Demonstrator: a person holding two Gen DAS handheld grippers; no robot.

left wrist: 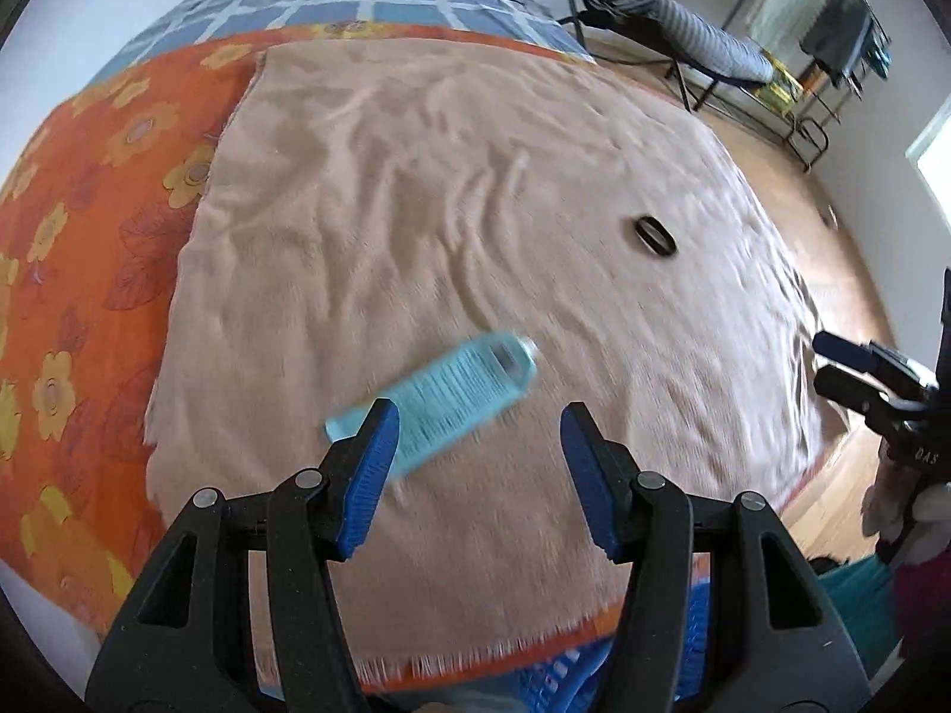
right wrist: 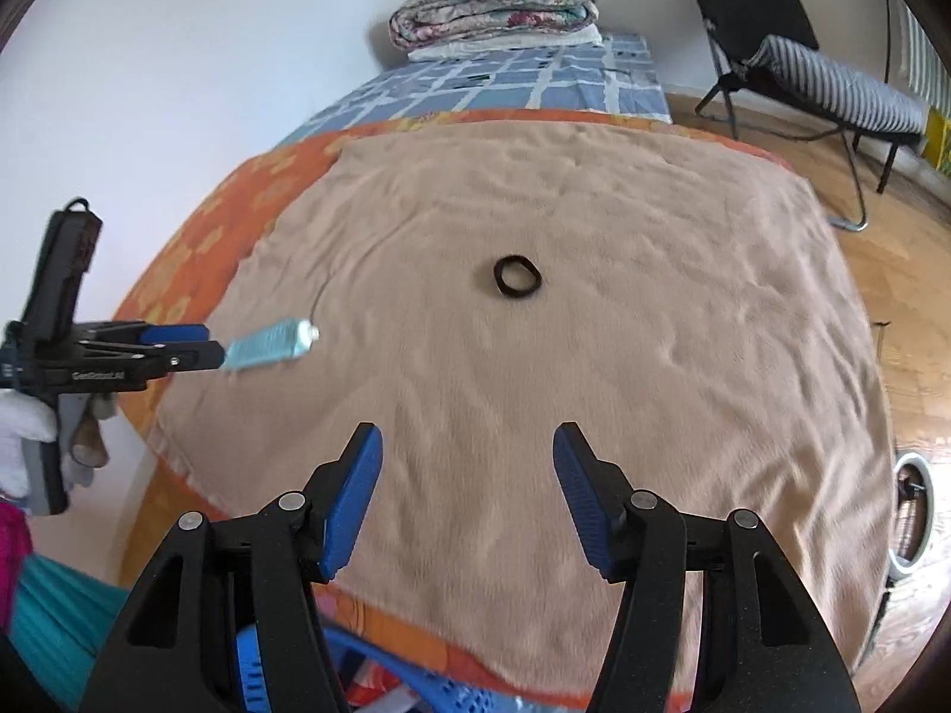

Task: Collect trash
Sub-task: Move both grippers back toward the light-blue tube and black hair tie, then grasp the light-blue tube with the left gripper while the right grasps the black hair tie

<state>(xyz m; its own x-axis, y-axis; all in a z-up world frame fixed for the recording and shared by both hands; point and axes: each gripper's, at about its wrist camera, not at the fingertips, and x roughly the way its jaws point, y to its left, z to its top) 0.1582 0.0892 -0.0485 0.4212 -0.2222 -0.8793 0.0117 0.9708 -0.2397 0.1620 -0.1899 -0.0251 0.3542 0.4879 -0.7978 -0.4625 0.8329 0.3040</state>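
A light blue tube (left wrist: pixel 452 392) lies on a beige blanket (left wrist: pixel 475 208) spread over the bed. My left gripper (left wrist: pixel 478 416) is open just above and before the tube, its left finger over the tube's near end. In the right wrist view the left gripper (right wrist: pixel 211 343) points at the tube (right wrist: pixel 270 344). A black ring (right wrist: pixel 517 277) lies at the blanket's middle; it also shows in the left wrist view (left wrist: pixel 655 236). My right gripper (right wrist: pixel 466 439) is open and empty over the blanket's near part, well short of the ring.
A blue plastic basket (right wrist: pixel 416 689) sits below the bed's near edge. Orange flowered cover (left wrist: pixel 89 237) and blue checked sheet (right wrist: pixel 535 83) lie under the blanket. Folded quilts (right wrist: pixel 493 3) rest at the far end. A folding chair (right wrist: pixel 802 71) stands on the wooden floor (right wrist: pixel 903 327) at right.
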